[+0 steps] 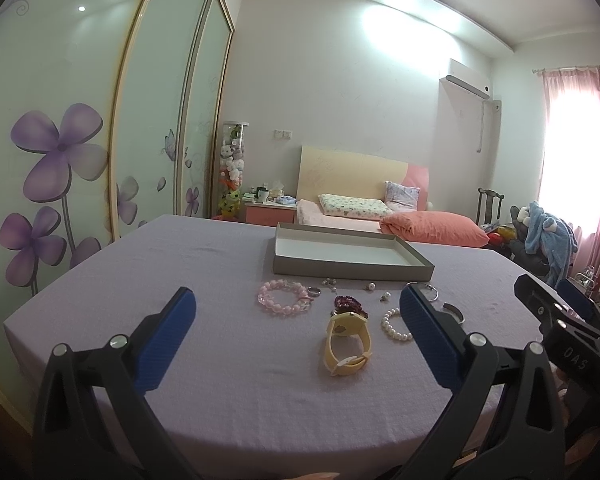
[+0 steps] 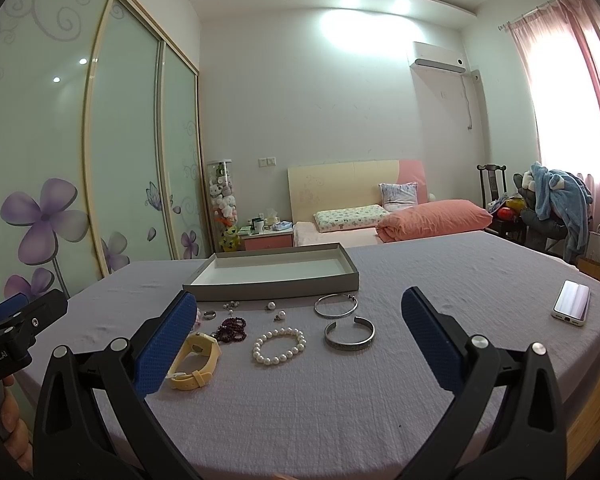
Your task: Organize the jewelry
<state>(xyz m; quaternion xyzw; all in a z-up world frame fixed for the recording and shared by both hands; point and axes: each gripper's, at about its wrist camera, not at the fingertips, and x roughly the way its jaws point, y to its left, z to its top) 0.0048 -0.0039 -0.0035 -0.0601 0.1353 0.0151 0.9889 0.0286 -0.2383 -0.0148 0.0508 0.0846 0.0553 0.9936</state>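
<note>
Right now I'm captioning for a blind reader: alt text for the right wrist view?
An open right gripper hovers over a purple tablecloth strewn with jewelry: pearl bracelet, silver cuff, yellow watch. An empty grey tray sits behind, a phone right.

left wrist – low, faces bed | right wrist – same | shared: tray [image 1: 352, 270], yellow watch [image 2: 196, 360]

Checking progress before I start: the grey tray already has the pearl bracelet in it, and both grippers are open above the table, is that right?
Not quite. The grey tray holds nothing; the pearl bracelet lies on the purple cloth in front of it, as the right wrist view shows. Both the left gripper and right gripper are open above the table.
</note>
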